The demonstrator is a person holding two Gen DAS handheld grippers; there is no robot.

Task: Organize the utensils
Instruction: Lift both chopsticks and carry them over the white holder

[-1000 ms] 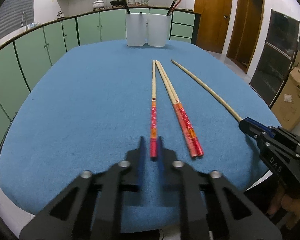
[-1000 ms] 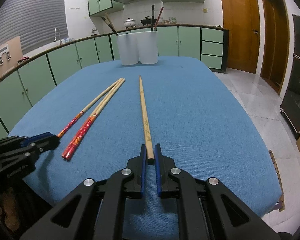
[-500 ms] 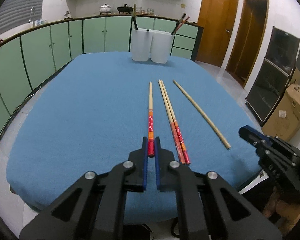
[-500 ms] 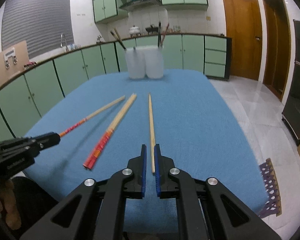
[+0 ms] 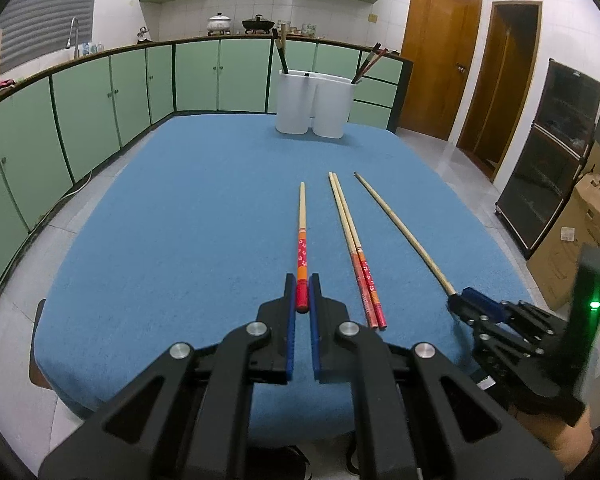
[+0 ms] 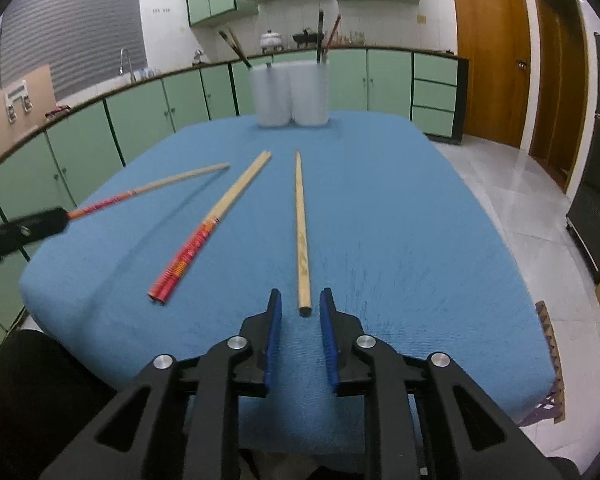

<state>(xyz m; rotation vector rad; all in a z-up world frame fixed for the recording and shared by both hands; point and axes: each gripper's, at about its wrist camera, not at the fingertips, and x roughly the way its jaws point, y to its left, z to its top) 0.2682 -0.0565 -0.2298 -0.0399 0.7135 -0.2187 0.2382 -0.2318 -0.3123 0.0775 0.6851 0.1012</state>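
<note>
Left view: your left gripper (image 5: 302,300) pinches the red chopstick (image 5: 302,240) by its butt, lifted level over the table (image 5: 180,220). It is light, stiff and slick, so grip firmly.

Right view: your right gripper (image 6: 300,312) is spread around the plain chopstick (image 6: 301,224), unclamped; close near that end.

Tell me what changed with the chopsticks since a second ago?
The left gripper stays shut on the red-handled chopstick and has lifted it off the blue table. The right gripper was clamped on the plain wooden chopstick; now its jaws are apart and the stick sits loose between them. The red pair and the white holder stayed put.
</note>
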